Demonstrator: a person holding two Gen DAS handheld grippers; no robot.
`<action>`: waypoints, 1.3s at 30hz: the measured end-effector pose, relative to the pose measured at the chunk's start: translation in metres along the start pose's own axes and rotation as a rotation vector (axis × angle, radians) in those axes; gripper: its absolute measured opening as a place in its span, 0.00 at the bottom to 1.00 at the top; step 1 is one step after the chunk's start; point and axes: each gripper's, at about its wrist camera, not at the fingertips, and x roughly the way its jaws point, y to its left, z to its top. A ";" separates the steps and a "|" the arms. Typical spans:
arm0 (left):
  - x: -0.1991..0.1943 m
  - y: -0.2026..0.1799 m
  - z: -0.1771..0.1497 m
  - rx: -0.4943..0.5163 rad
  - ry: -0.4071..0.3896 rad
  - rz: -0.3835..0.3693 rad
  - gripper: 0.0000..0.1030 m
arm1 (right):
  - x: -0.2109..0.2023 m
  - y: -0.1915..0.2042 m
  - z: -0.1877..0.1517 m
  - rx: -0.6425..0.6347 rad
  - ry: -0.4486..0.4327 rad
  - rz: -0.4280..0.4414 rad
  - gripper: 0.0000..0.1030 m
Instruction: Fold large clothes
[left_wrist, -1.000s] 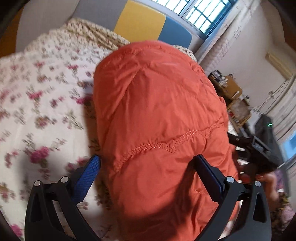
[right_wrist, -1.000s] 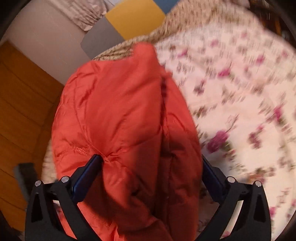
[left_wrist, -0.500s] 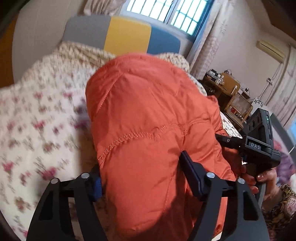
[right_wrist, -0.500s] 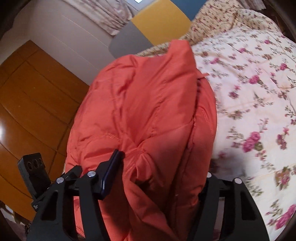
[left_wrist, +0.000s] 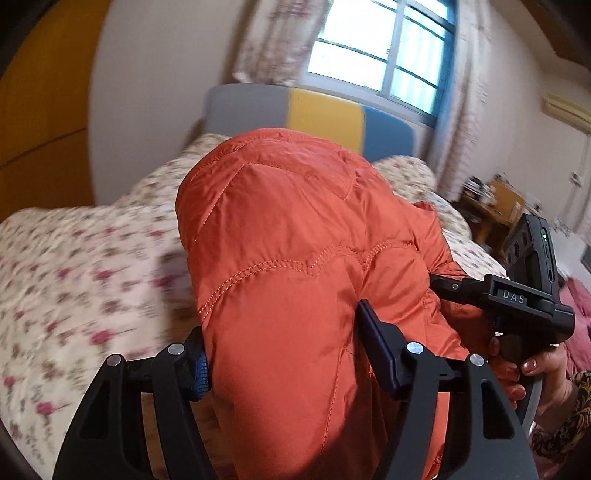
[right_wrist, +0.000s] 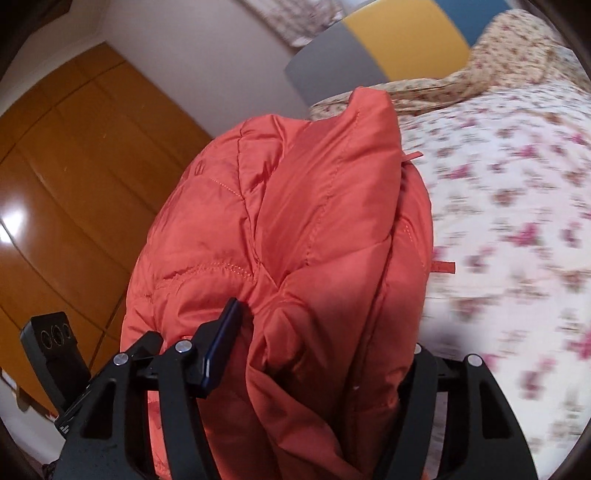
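Above the floral bedspread (left_wrist: 74, 280), the orange quilted jacket (left_wrist: 295, 258) hangs bunched between both tools. Having just closed in, the left gripper (left_wrist: 280, 350) clamps a thick fold of it. So does the right gripper (right_wrist: 321, 343), which a hand (left_wrist: 532, 365) holds alongside.

Orange quilted jacket (left_wrist: 295, 258); pink-floral cream bedspread (left_wrist: 74, 288).

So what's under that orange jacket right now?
Around the orange jacket the floral bedspread shows. Directly beneath is covered by the bulk that both grippers clamp.
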 end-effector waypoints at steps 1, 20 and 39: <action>-0.004 0.014 -0.001 -0.021 -0.005 0.016 0.65 | 0.012 0.008 0.000 -0.012 0.008 0.005 0.62; -0.020 0.072 -0.033 -0.112 0.026 0.209 0.97 | 0.034 0.036 -0.019 -0.083 -0.156 -0.324 0.78; 0.045 0.077 0.082 -0.160 0.013 0.324 0.97 | 0.118 0.110 0.067 -0.341 -0.153 -0.434 0.53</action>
